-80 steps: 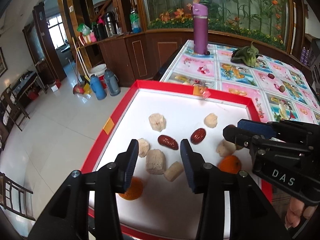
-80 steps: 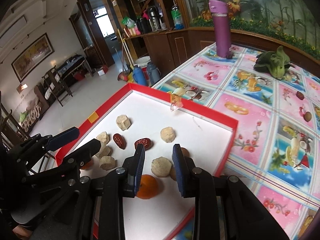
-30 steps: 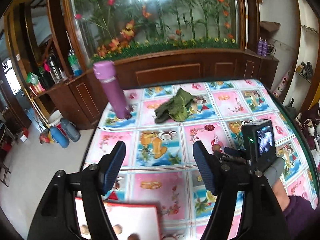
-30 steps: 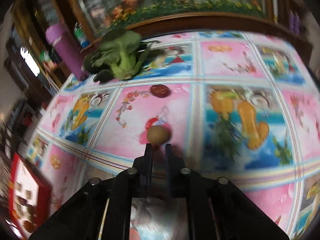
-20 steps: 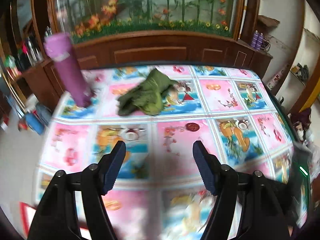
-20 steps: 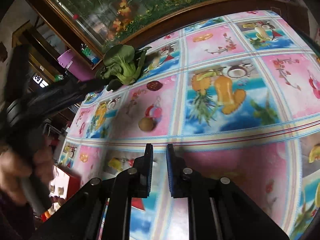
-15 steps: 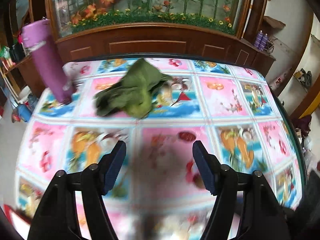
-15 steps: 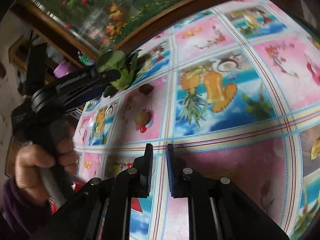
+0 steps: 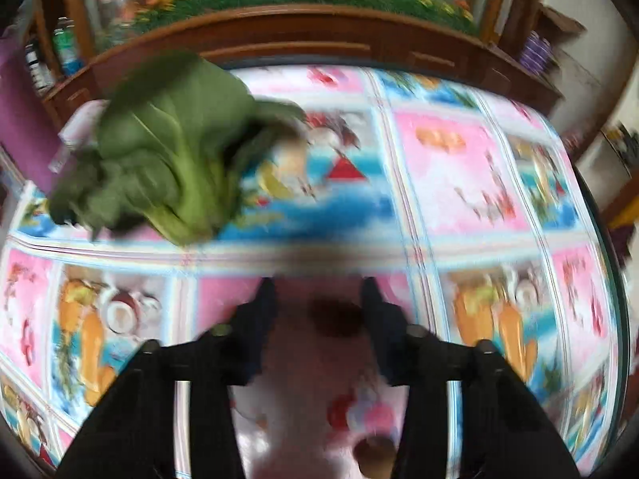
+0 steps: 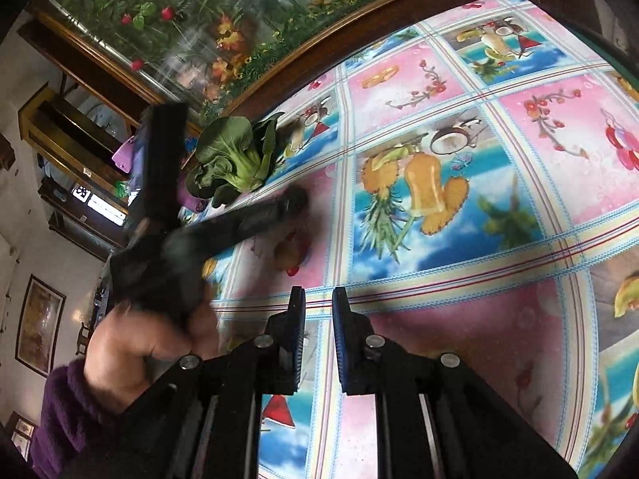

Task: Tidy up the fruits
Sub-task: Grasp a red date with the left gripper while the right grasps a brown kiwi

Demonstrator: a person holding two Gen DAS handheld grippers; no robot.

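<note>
Now the left gripper point(image 9: 321, 311) straddles the dark date point(image 9: 337, 317) on the table point(image 9: 459, 183), jaws spread, nothing held. Blurred motion suggests speed, which could knock it away. The right gripper point(image 10: 318, 311) hangs nearly closed, empty.

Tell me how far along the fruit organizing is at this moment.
Nothing shows as finished in these views. In hand: the left gripper, jaws open, straddles the dark red date on the tablecloth, not yet closed on it. The right gripper holds nothing, jaws nearly together. Left: the date, plus the round brown fruit lying nearby. The bok choy sits beyond.
</note>
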